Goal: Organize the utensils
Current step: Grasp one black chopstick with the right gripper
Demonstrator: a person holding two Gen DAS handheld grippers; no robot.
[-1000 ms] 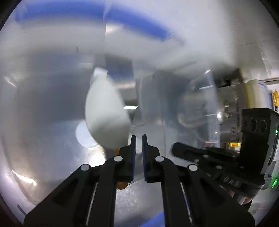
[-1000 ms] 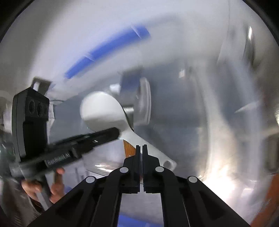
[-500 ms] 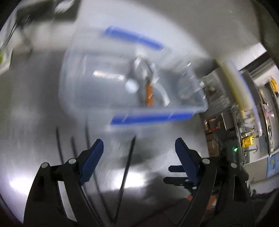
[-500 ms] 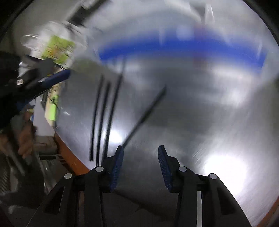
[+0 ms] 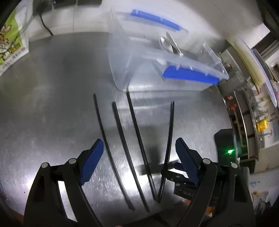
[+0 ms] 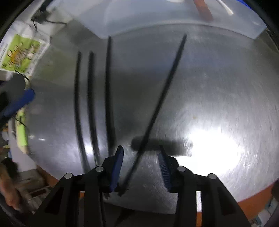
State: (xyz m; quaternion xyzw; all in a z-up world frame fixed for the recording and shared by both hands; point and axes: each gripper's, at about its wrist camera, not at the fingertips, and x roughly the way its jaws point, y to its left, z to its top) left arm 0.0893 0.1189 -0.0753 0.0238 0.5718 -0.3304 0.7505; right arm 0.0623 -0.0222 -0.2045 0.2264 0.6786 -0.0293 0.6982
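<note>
Right claw (image 6: 142, 167) points down at the shiny metal table (image 6: 218, 97), and its blue pads (image 6: 116, 167) are closing. One slanted black chopstick (image 6: 157, 111) lies right between them, but the pads do not press on it yet, so this claw holds nothing. Just to its left lie three more chopsticks (image 6: 91, 104), side by side and close together. Far ahead of the claw sits the clear box (image 6: 157, 15) with an orange thing inside.

Left claw (image 5: 139, 164) hangs wide open over the same sticks and holds nothing. Ahead of it is the clear box (image 5: 122, 69) with blue handles (image 5: 190, 75), and a white spoon (image 5: 168, 45) is already in it. Off to its right, the slanted chopstick (image 5: 169, 139) looks like two thin sticks lying tight together.

What could go wrong? The stick is thin and lies flat on slick metal. If the pads close too high, they may slide over it and grab air. If they pinch near the end, the stick may tip and swing, or drop on the way to the box. The pads could also bump the nearest stick on the left and roll it away.
</note>
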